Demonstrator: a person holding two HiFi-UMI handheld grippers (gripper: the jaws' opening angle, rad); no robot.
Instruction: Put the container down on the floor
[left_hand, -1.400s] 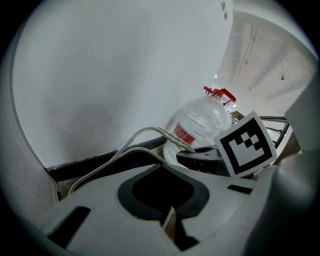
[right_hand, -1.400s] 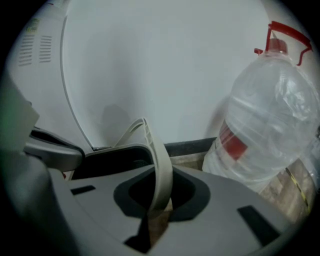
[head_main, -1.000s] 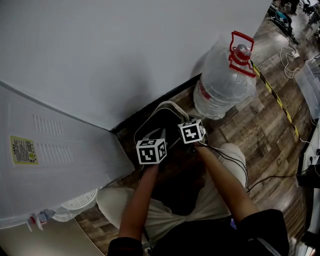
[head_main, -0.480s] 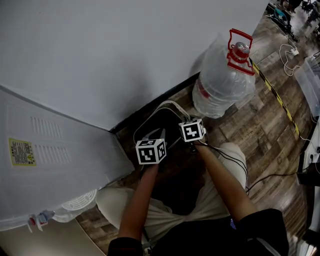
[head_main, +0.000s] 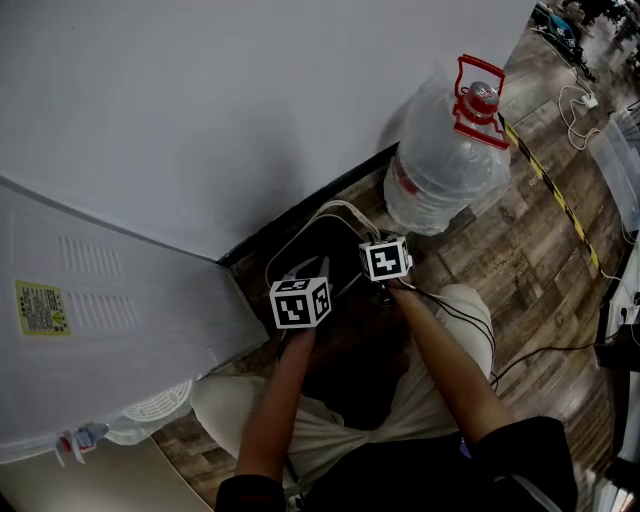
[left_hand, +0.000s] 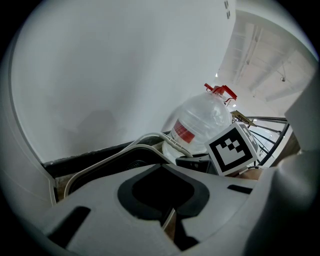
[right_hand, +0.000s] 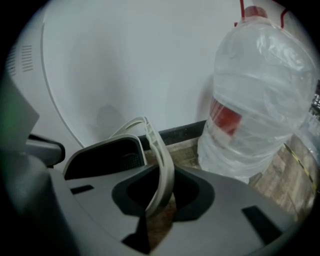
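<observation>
Loosening just now, right gripper (right_hand: 159, 212) fingers (right_hand: 200, 194) straddle the handle (right_hand: 162, 160); left gripper (left_hand: 168, 221) clamps the container (left_hand: 103, 164) rim.

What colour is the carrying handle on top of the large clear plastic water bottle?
Red. The carrying handle of the water bottle shows best in the head view.

Floor (head_main: 520, 250): dark wood-look planks, ending at a black skirting (head_main: 255, 242).

Water bottle (head_main: 445, 165): clear, with a red cap and handle. It stands upright on the planks by the skirting.

Container (head_main: 322, 245): dark with a pale rim. It appears to rest on the floor just left of the bottle, against the skirting.

Yellow-black tape strip (head_main: 560, 205): runs along the planks right of the bottle.

White cable loops (head_main: 575, 110): lie past the tape, farther right of the bottle.
</observation>
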